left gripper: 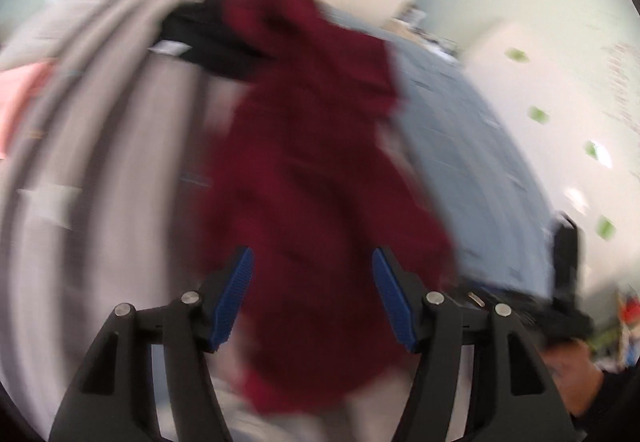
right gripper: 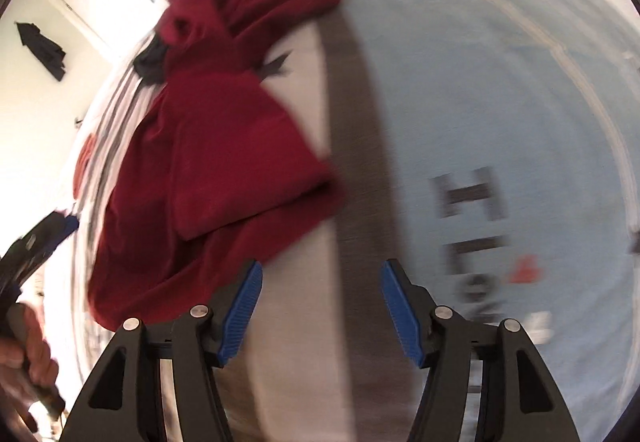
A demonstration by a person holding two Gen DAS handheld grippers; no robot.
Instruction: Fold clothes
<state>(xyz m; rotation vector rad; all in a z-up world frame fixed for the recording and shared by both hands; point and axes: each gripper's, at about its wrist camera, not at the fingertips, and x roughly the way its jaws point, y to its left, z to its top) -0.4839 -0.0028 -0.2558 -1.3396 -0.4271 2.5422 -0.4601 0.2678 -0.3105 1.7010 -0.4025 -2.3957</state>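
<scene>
A crumpled dark red garment (left gripper: 316, 177) lies on a striped grey and white bed cover; it also shows in the right wrist view (right gripper: 212, 145). My left gripper (left gripper: 312, 298) is open and empty, hovering just above the garment's near part. My right gripper (right gripper: 320, 306) is open and empty, above the bed's edge to the right of the garment. A black garment (left gripper: 212, 41) lies beyond the red one, partly under it; a bit of it shows in the right wrist view (right gripper: 154, 59). Both views are motion-blurred.
A pink cloth (left gripper: 20, 97) lies at the bed's left side. A light blue rug (right gripper: 500, 101) with black letters covers the floor to the right of the bed. The other gripper and hand show at the frame edges (left gripper: 568, 282) (right gripper: 28, 282).
</scene>
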